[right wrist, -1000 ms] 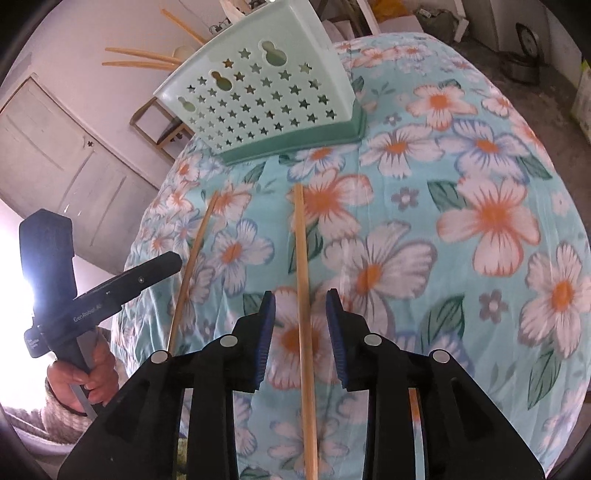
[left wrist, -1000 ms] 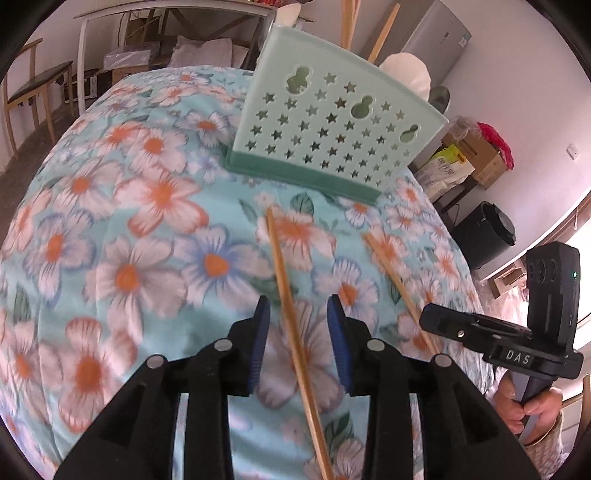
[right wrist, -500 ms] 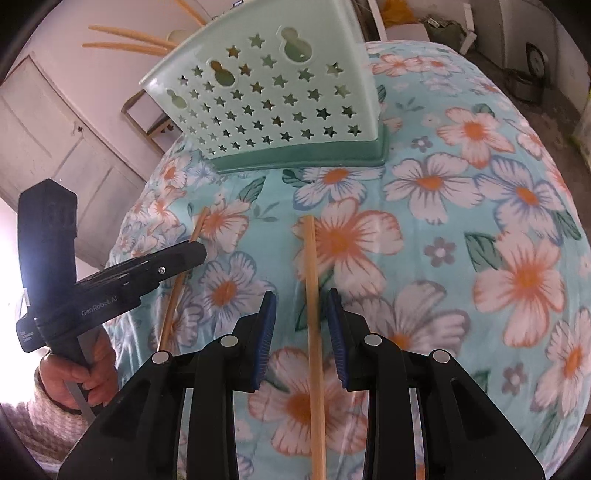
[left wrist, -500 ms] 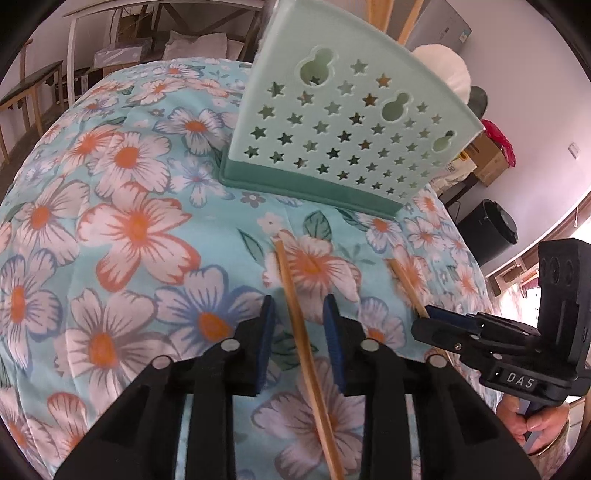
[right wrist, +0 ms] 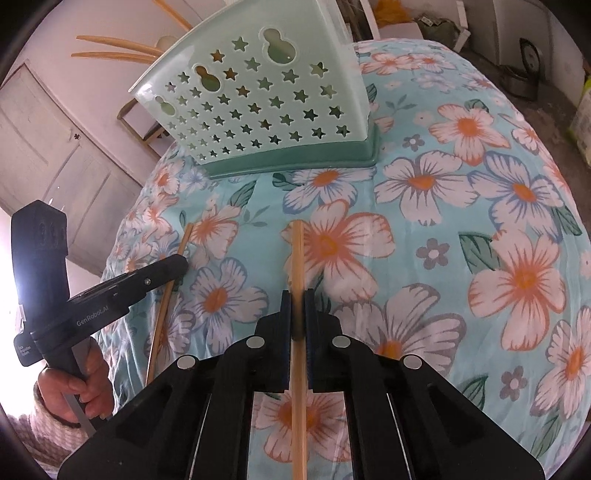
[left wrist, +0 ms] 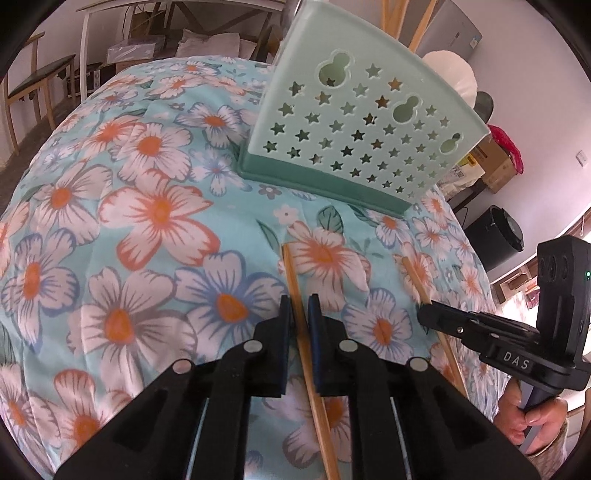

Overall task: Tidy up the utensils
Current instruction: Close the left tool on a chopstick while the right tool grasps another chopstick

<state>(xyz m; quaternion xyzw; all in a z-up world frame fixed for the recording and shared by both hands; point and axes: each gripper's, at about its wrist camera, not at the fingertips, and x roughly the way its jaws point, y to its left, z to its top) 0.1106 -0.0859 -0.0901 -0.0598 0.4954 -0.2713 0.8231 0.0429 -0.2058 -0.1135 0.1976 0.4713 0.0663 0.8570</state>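
- The left tongs (left wrist: 297, 301) sit low at 6 o'clock in the left wrist view, pointing steeply down at the flowered cloth (left wrist: 147, 206) over the bench.
- Their jaws have just been closing and now pinch a wooden chopstick (left wrist: 291, 273), which runs between the blue pads (left wrist: 283, 332) from about 12 o'clock of the tips back toward 6 o'clock.
- The right tongs (right wrist: 296, 297) stand the same way in the right wrist view; their jaws too have just been closing and now clamp the second chopstick (right wrist: 297, 254), whose free end lies on an orange flower at 12 o'clock of the tips.
- In the left wrist view the right tongs (left wrist: 424, 314) show at 3 o'clock, on that second chopstick (left wrist: 413, 275), with a hand (left wrist: 532, 424) on the handle at 4 o'clock.
- In the right wrist view the left tongs (right wrist: 181, 264) show at 9 o'clock, closed on the first chopstick (right wrist: 183, 242), with the other hand (right wrist: 74, 391) at 8 o'clock.
- The two chopsticks lie near each other on the cloth, apart and roughly side by side.
- The mint-green utensil holder (left wrist: 354, 125), pierced with stars, stands on the cloth at 12 o'clock, beyond the chopstick ends and apart from them.
- More chopsticks (left wrist: 391, 14) stick out of its top.
- A white round utensil (left wrist: 454, 70) shows behind its rim; what it is I cannot tell.
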